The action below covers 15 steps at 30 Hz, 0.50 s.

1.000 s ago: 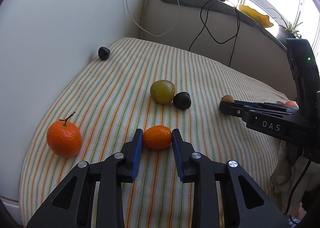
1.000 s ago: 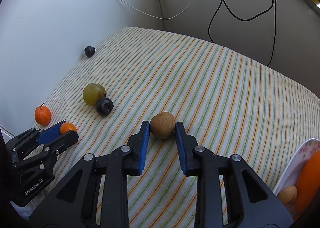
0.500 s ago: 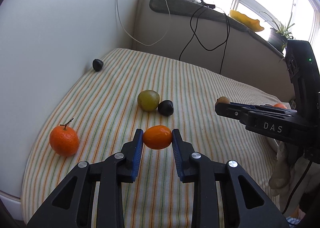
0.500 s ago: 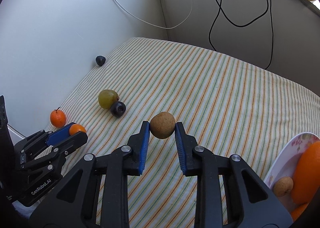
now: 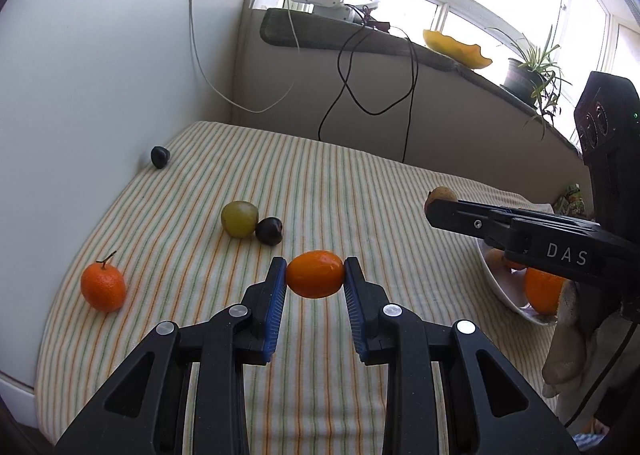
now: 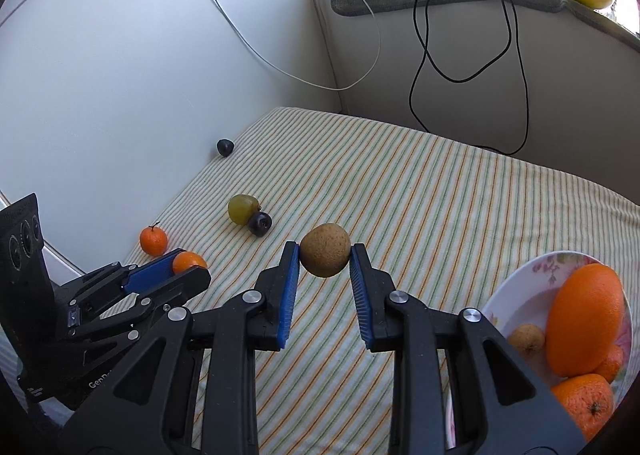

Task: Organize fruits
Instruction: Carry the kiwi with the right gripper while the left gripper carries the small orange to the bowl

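Left wrist view: the left gripper (image 5: pixel 315 275) is seen with its jaws closed tight on a small orange kumquat (image 5: pixel 315 274), which is held off the striped cloth (image 5: pixel 360 183) covering the counter. Taking the kumquat as the landmark, a green plum (image 5: pixel 239 218) and a dark plum (image 5: pixel 269 230) are found just beyond it to the left, touching each other. A tangerine with a stem (image 5: pixel 103 286) is seen well to the left of the kumquat, near the cloth's edge. A second dark fruit (image 5: pixel 160 156) lies far beyond it, against the white wall (image 5: pixel 80 95). To the right of the kumquat the right gripper (image 5: pixel 436 202) is seen from the side, with a brown fruit (image 5: pixel 441 194) at its tip, and below that gripper a white bowl (image 5: pixel 496 283) holding oranges is partly hidden.

Right wrist view: the right gripper (image 6: pixel 325 260) is shown with its jaws clamped on the brown fruit (image 6: pixel 325 250), which is carried clear of the cloth (image 6: pixel 440 195). Taking the brown fruit as the landmark, the green plum (image 6: pixel 241 208) and dark plum (image 6: pixel 259 223) sit to its left, touching. The tangerine (image 6: pixel 153 240) lies further left, and the left gripper (image 6: pixel 188 267) with the kumquat (image 6: pixel 189 262) in its jaws is seen lower left. To the lower right stands the bowl (image 6: pixel 520 287), in which a large orange (image 6: pixel 585 319), smaller oranges and another brown fruit (image 6: pixel 525 339) are held
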Each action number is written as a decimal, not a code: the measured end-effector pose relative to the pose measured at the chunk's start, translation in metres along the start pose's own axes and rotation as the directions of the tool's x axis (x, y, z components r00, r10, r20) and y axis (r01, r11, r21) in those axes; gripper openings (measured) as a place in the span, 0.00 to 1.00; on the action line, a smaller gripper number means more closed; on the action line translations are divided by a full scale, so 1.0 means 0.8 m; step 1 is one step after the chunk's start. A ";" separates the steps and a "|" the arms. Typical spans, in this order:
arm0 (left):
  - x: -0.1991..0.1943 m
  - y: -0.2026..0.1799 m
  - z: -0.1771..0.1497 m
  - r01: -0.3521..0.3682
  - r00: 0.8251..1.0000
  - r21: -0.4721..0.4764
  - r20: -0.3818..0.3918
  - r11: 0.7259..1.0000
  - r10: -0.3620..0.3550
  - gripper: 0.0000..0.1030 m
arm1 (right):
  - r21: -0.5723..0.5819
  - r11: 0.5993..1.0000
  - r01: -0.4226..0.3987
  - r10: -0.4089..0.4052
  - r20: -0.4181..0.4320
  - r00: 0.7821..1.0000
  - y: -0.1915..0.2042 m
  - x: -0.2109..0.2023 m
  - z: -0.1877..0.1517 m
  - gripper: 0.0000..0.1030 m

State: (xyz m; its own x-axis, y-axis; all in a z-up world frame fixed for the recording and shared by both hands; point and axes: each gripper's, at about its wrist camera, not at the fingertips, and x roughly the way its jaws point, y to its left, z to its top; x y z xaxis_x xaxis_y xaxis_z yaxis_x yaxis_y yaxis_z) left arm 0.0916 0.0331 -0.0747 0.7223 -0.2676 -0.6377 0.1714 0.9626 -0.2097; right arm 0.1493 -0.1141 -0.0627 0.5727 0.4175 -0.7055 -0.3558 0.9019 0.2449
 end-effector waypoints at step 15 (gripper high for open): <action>-0.006 -0.070 0.000 0.099 0.995 0.054 0.007 0.994 -0.100 0.26 | 0.033 0.999 0.016 -0.018 0.085 0.996 -0.038 -0.089 -0.014 0.26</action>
State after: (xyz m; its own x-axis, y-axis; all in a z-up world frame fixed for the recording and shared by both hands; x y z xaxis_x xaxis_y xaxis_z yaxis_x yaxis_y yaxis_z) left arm 0.0781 -0.0192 -0.0600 0.7066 -0.3617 -0.6082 0.2779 0.9323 -0.2317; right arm 0.1109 -0.1728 -0.0273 0.6395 0.4088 -0.6511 -0.3220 0.9115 0.2560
